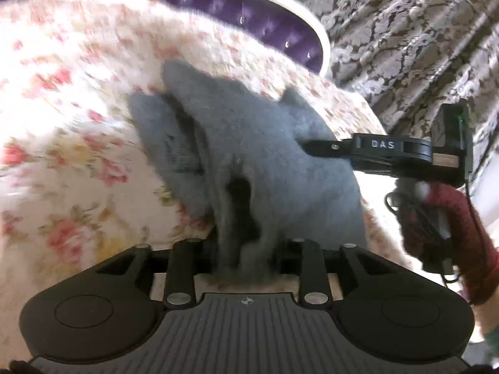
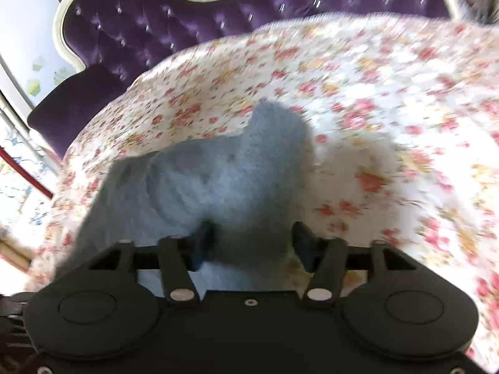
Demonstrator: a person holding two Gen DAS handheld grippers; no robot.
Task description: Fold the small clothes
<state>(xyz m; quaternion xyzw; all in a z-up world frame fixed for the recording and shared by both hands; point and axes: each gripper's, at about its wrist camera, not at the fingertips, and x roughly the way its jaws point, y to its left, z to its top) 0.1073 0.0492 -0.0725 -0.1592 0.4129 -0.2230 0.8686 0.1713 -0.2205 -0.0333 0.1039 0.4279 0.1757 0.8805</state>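
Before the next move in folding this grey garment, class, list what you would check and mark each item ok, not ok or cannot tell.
1. Left claw has cloth: ok, the grey garment is bunched between its fingers.
2. Right claw has cloth: ok, grey fabric fills the gap between its fingers.
3. Firm pinch on either side: cannot tell, the fabric hides the pads.
4. Garment spread flat: not ok, it hangs crumpled between the claws.
5. Landing spot: ok, the floral bedspread shows bare beside the garment.
6. Picture sharp enough to find edges or seams: not ok, both views are blurred.
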